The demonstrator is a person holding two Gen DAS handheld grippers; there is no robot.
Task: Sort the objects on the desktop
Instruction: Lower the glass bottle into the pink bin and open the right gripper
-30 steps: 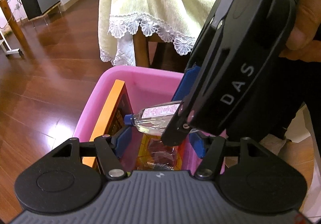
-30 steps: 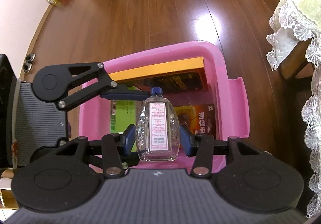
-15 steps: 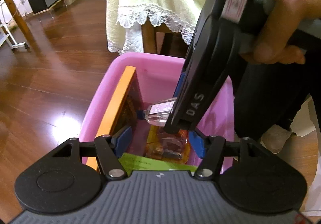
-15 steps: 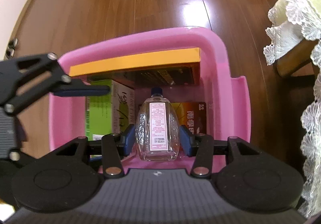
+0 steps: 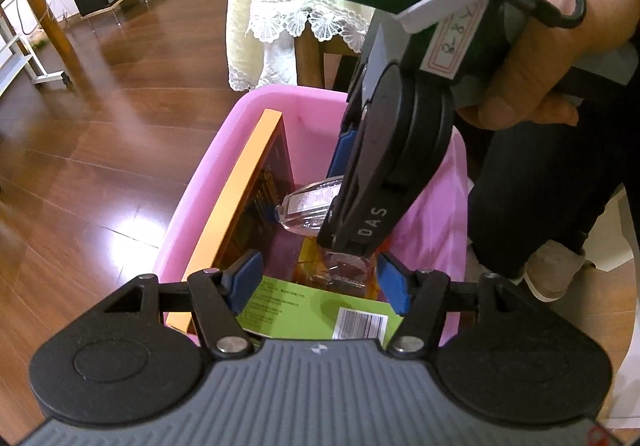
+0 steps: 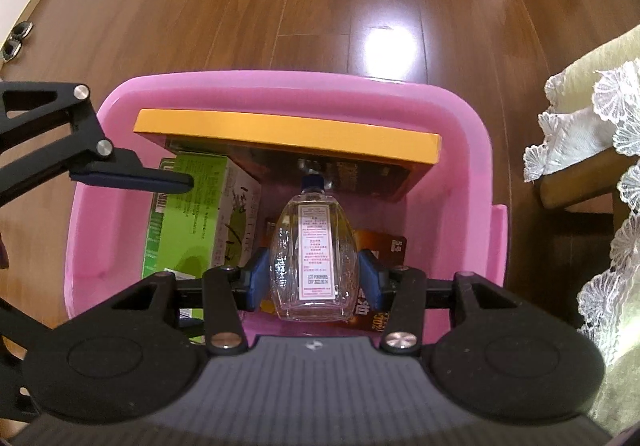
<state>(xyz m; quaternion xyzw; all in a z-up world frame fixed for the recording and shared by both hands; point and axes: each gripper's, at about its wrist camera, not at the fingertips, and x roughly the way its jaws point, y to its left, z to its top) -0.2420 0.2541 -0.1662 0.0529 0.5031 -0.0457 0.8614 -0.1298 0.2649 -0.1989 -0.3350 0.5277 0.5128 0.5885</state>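
The right gripper (image 6: 313,275) has carried the clear glass bottle (image 6: 311,258) down from above the rim to well inside the pink bin (image 6: 472,150), and its blue pads are still clenched on the bottle's sides. The bottle's blue cap now points at the orange-edged book (image 6: 288,134) that leans against the bin's far wall. A green carton (image 6: 192,222) stands left of the bottle inside the bin, and an orange packet (image 6: 384,246) lies beneath it. The left gripper (image 5: 318,286) has drawn back to the bin's near edge and hangs there spread apart, holding nothing. By this reading the placing step is nearly done: the bottle sits low enough over the packet that only the release seems to remain.
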